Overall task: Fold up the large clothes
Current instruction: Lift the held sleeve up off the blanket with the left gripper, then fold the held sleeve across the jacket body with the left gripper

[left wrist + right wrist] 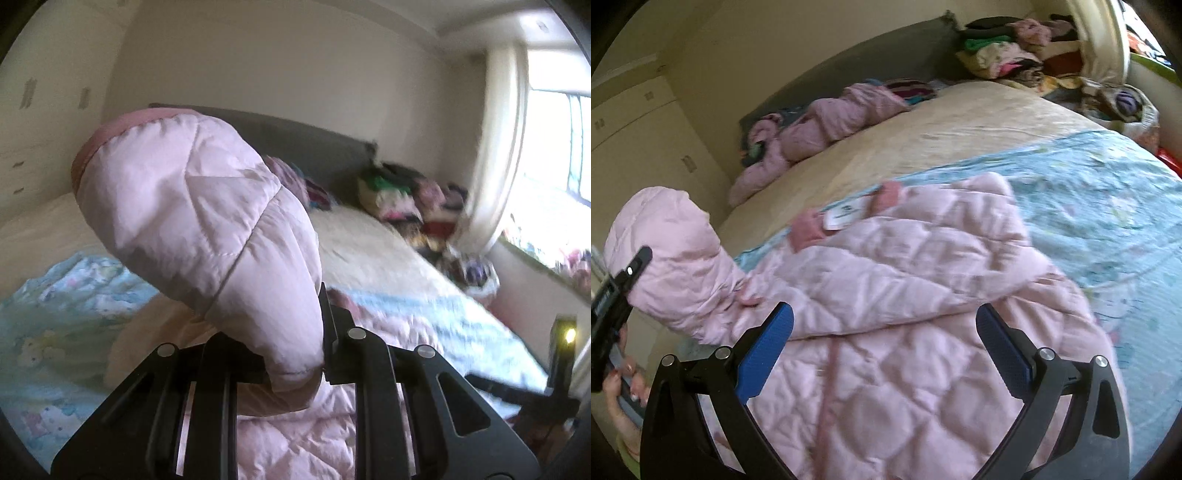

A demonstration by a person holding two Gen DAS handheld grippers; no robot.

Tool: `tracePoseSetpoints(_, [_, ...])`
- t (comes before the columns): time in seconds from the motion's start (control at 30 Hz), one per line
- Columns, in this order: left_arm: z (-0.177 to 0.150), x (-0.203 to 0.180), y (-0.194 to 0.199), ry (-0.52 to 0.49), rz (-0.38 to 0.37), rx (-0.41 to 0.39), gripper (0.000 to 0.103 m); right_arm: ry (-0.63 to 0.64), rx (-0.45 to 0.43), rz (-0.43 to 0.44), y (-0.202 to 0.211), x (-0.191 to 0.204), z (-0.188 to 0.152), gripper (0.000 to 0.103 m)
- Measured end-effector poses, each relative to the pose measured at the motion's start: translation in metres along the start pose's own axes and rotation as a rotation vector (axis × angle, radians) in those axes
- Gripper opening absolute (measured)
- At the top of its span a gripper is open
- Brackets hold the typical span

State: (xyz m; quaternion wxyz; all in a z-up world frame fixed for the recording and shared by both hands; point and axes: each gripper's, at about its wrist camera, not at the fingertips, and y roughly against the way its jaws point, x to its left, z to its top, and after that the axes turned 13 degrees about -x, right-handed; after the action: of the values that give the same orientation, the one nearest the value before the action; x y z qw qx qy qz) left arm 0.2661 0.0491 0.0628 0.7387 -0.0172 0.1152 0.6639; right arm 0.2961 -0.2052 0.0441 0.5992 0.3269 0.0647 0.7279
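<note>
A wide bed (960,122) is carrying everything here, its cream mattress cover lying bare across the middle. A light blue patterned sheet (1108,206) is covering the near part of the bed, printed with small cartoon figures. A pink quilted jacket (905,288) is lying flat on that sheet, front side up, with a white label showing at its darker pink collar. Along the grey headboard (868,55) a crumpled mauve garment (827,122) is resting on the mattress beside some darker clothes. At the far corner a pile of mixed coloured clothes (1015,51) is sitting by the window side.
</note>
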Motion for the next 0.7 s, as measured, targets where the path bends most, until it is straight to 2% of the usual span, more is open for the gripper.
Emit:
tracePoseSetpoints(0.1, [-0.019,-0.016,-0.013,-0.047,-0.032,0.051,0.012,-0.013,-0.010,-0.038,0.006,-0.018,0.002,0.099])
tracePoseSetpoints(0.43, [-0.093,-0.053,-0.040,-0.259,-0.076,0.229,0.012,-0.067,-0.036,-0.064,0.018,-0.040,0.008,0.099])
tracePoseSetpoints(0.63, [-0.121,-0.067,-0.045,-0.355,-0.113,0.329,0.014,-0.101,-0.055,-0.088,0.027,-0.052,0.013,0.099])
tracePoseSetpoints(0.7, [-0.126,-0.072,-0.045,-0.368,-0.139,0.354,0.019,-0.136,-0.052,-0.093,0.030,-0.060,0.015,0.099])
